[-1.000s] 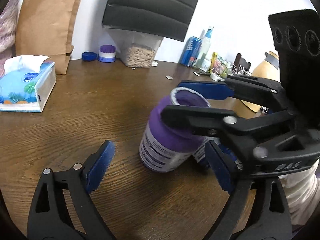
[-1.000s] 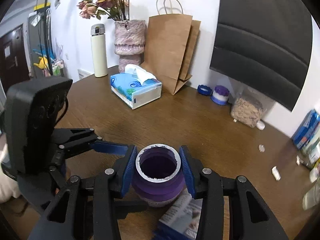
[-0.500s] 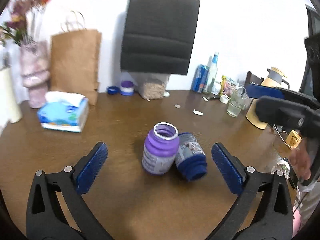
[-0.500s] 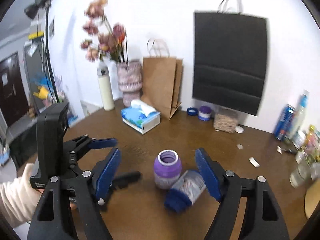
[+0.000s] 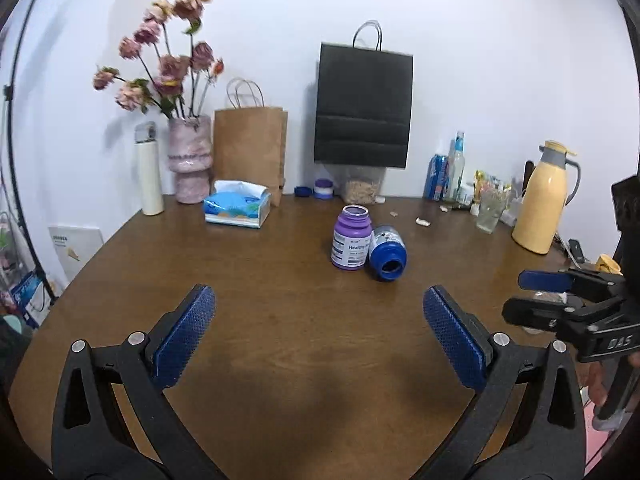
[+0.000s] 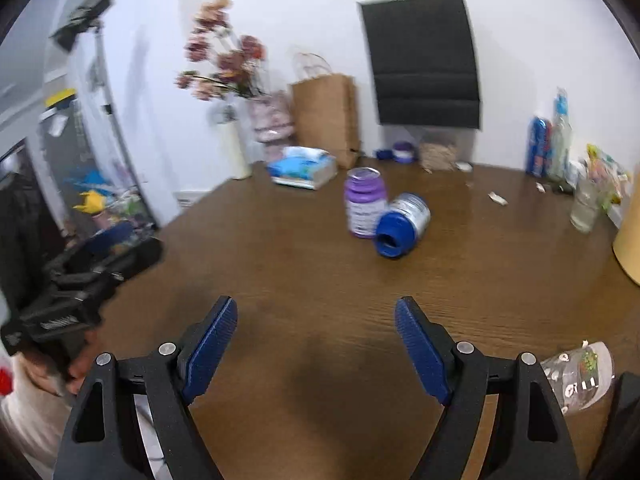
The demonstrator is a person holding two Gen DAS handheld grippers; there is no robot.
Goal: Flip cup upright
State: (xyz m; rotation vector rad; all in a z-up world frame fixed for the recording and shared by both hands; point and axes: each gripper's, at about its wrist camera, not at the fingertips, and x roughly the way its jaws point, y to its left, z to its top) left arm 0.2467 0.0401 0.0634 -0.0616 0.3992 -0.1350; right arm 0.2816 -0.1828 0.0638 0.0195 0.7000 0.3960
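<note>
**Both grippers released and clear of the upright purple cup**

Nearest my left wrist camera I see the left gripper (image 5: 319,340), its jaws spread wide with nothing between the blue pads (image 5: 184,334). Off to its right, at the table's edge, I see the right gripper (image 5: 536,294) from the side; its own camera shows its jaws just as wide and bare. In that right wrist view the left gripper sits blurred at the left edge, gripped by a hand (image 6: 52,364).

Beyond both sets of fingers lies a bare stretch of the brown wooden table (image 5: 280,280). Past that, near the middle of the table, I find the purple cup (image 5: 349,238) standing upright, mouth up, well apart from either gripper. A blue bottle (image 5: 386,253) lies on its side against the cup's right flank, open mouth turned toward me.

Further back I see a blue tissue box (image 5: 237,208) to the left and a drinking glass (image 5: 488,211) and yellow thermos jug (image 5: 545,197) to the right. Along the wall stand a white flask (image 5: 149,170), a pink vase (image 5: 189,159) of flowers, a brown paper bag (image 5: 250,148) and a black paper bag (image 5: 363,106).
</note>
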